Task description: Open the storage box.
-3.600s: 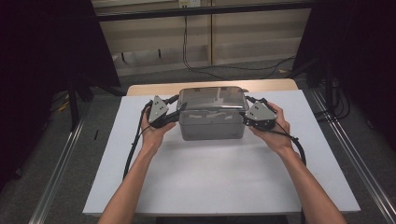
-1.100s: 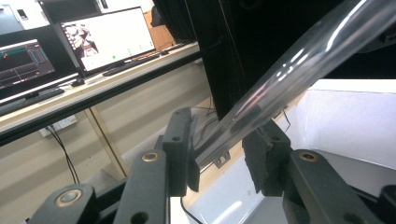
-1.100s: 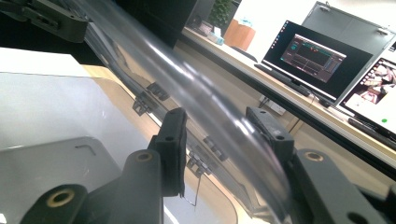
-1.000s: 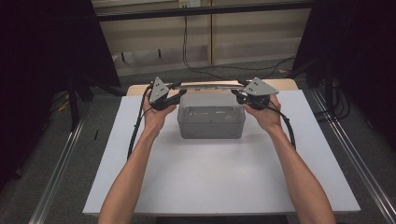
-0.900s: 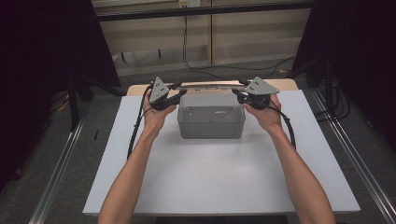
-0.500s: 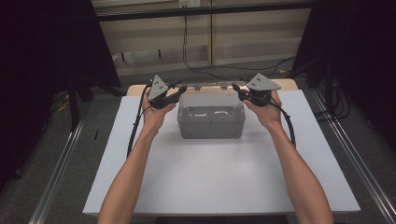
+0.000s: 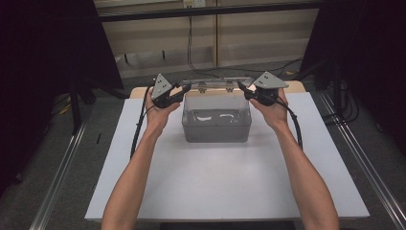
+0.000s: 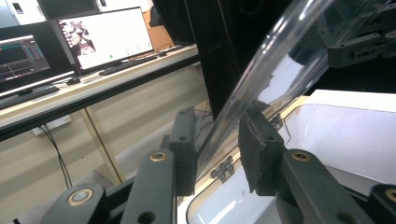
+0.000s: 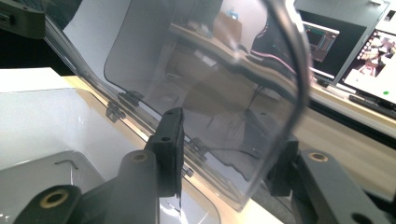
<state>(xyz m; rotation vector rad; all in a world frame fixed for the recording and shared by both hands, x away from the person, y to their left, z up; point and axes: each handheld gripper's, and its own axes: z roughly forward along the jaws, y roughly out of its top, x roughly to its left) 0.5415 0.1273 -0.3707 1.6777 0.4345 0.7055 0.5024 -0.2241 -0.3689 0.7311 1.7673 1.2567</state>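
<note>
A grey plastic box (image 7: 215, 128) stands at the far middle of the white board (image 7: 215, 187). Its clear hinged lid (image 7: 215, 84) is swung up and back, tilted over the rear edge. My left gripper (image 7: 185, 88) clamps the lid's left end; in the left gripper view the lid (image 8: 280, 60) runs between the jaws of this gripper (image 8: 217, 149), which have just been closing a little. My right gripper (image 7: 242, 89) grips the lid's right end; in the right gripper view the lid's curved corner (image 9: 201, 70) sits between the jaws of that gripper (image 9: 224, 158). The box's pale inside (image 9: 37, 140) lies open below.
Metal rails (image 7: 57, 177) run along both sides of the table, with dark curtains beyond. Cables (image 7: 191, 43) hang at the back wall. A desk with monitors (image 8: 102, 32) shows behind the lid. The near half of the board lies bare between the person's forearms.
The lid was shut on the box with both grippers at its ends; it has since swung up and back. Both hands rose and moved away from me with it.
</note>
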